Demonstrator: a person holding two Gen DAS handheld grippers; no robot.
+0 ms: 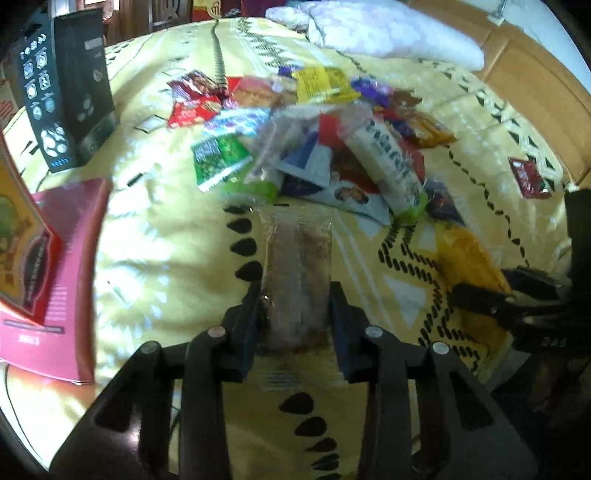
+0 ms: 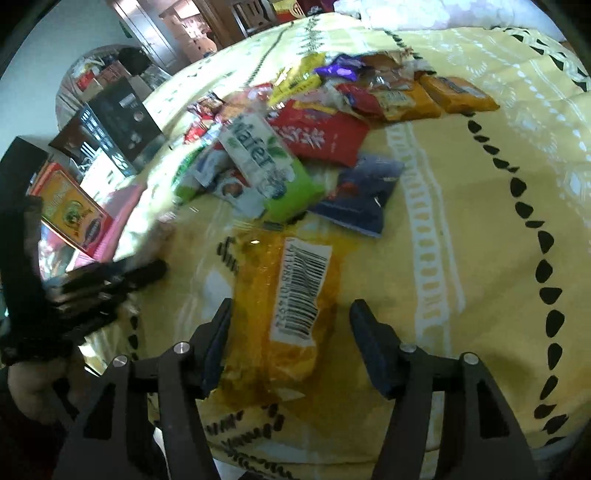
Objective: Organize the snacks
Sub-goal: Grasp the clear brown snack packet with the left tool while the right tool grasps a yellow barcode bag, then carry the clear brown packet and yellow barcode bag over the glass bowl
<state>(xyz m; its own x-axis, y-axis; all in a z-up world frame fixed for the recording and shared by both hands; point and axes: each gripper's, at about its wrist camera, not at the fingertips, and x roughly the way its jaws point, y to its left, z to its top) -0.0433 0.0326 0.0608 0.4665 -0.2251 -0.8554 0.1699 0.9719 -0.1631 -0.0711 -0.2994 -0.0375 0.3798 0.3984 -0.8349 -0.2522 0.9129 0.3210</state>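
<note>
A brown snack bar in a clear wrapper [image 1: 295, 258] lies lengthwise on the yellow patterned bedspread [image 1: 166, 240]. My left gripper [image 1: 295, 291] is shut on its near half, both pads against its sides. An orange packet with a barcode label [image 2: 295, 291] lies between the fingers of my right gripper [image 2: 291, 306]. That gripper stands open: the left pad is at the packet's edge and the right pad is clear of it. Just beyond both lies a pile of mixed snack packets [image 1: 332, 140] [image 2: 295, 136]. Each gripper shows at the edge of the other's view.
A pink and red box [image 1: 62, 277] lies at the left, with a tall black box [image 1: 74, 92] standing behind it. A lone red packet [image 1: 530, 177] lies at the right near the wooden bed edge [image 1: 535, 92]. White pillows [image 1: 388, 33] are at the far end.
</note>
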